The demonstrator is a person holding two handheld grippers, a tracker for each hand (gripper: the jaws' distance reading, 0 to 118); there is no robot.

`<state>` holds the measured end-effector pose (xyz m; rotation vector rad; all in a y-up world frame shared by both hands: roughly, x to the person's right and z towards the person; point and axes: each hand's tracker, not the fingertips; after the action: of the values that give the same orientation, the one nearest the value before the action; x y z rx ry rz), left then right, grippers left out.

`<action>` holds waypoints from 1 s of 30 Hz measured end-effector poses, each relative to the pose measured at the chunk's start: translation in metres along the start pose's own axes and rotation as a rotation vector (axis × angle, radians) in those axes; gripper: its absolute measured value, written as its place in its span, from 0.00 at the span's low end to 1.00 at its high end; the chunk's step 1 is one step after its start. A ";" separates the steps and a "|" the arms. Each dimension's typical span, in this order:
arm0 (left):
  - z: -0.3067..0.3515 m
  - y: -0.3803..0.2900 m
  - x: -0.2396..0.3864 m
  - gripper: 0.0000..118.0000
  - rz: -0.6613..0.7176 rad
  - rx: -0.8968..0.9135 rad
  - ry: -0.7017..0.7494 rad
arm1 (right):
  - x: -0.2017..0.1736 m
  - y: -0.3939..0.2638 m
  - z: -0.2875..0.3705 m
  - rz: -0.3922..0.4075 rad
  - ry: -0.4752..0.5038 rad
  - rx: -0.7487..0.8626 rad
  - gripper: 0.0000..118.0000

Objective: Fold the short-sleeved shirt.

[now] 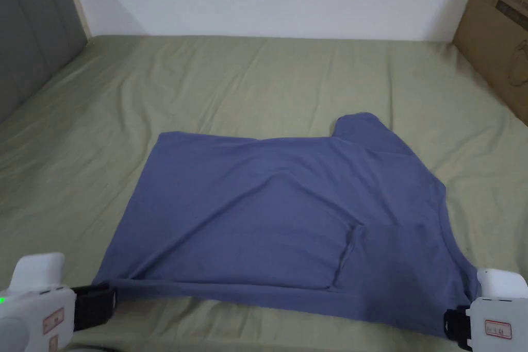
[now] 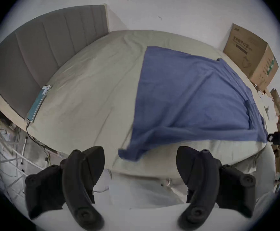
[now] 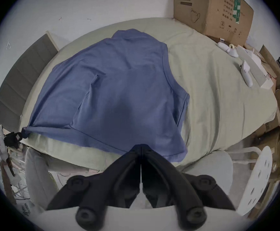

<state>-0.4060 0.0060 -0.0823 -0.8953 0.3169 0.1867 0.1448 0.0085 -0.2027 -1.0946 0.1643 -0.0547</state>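
Left claw point(image 2: 140, 151): stood wide apart, gripped nothing. Hung at the near edge of the bed point(image 2: 89, 88), with the near left corner of the shirt point(image 2: 191, 98) just ahead of the tips, blurred. Could not tell whether that corner touched either jaw.

Right claw point(image 3: 141, 145): was pressed fully together, pinched the shirt's near edge at the opposite end.

Found the blue shirt spread on the green bed sheet between and beyond the two claws, near edge strung from one to the other. Lay with its long axis crosswise, from left claw to right claw. Pointed its straight bottom hem toward the left claw's side and its curved neck edge toward the right claw's side. Showed one short sleeve poking away from the right claw at the far end, the other folded in onto the body ahead of that claw.

Saw a cardboard box point(image 3: 211, 9) far beyond the right claw and off to its right, printed with dark characters, a line drawing and a green strip. Noted a small red-bordered sticker on each claw's white body in the head view, writing too small to read.

Spotted a phone point(image 2: 38, 101) well to the left of the left claw, beside the grey headboard point(image 2: 41, 48).
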 end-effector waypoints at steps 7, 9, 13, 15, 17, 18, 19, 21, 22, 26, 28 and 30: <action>-0.041 0.002 0.008 0.02 0.037 -0.108 -0.047 | 0.004 -0.001 0.000 -0.021 -0.004 -0.011 0.00; -0.031 0.004 0.009 0.02 0.012 -0.072 -0.043 | 0.010 0.000 0.006 -0.064 0.024 0.011 0.02; -0.018 0.012 0.015 0.02 0.028 -0.062 -0.060 | 0.023 0.007 0.013 -0.073 0.080 0.041 0.76; -0.013 0.014 0.023 0.02 0.013 -0.060 -0.055 | 0.027 0.012 0.010 -0.035 0.002 0.048 0.76; -0.012 0.015 0.028 0.02 -0.004 -0.068 -0.046 | 0.026 0.017 0.002 -0.006 -0.029 -0.003 0.75; -0.012 0.015 0.030 0.02 -0.009 -0.069 -0.043 | 0.028 0.018 -0.005 0.004 -0.018 -0.032 0.75; -0.015 0.013 0.029 0.02 -0.012 -0.072 -0.041 | 0.030 0.017 -0.014 -0.001 -0.016 -0.072 0.73; -0.016 0.013 0.031 0.02 -0.016 -0.078 -0.031 | 0.035 0.011 -0.028 -0.028 -0.019 -0.129 0.08; -0.016 0.012 0.030 0.02 -0.012 -0.082 -0.033 | 0.037 0.008 -0.025 -0.106 0.002 -0.102 0.02; -0.009 0.016 0.030 0.02 -0.004 -0.086 -0.035 | 0.034 0.017 -0.001 -0.051 -0.006 -0.038 0.02; -0.003 0.023 0.029 0.02 -0.006 -0.079 -0.034 | 0.033 0.024 0.006 -0.047 -0.012 -0.033 0.02; 0.004 0.033 0.031 0.02 -0.008 -0.060 -0.035 | 0.034 0.034 0.011 -0.039 -0.026 -0.009 0.02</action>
<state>-0.3860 0.0306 -0.1147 -0.9514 0.2760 0.2054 0.1790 0.0294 -0.2318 -1.1074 0.1194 -0.0748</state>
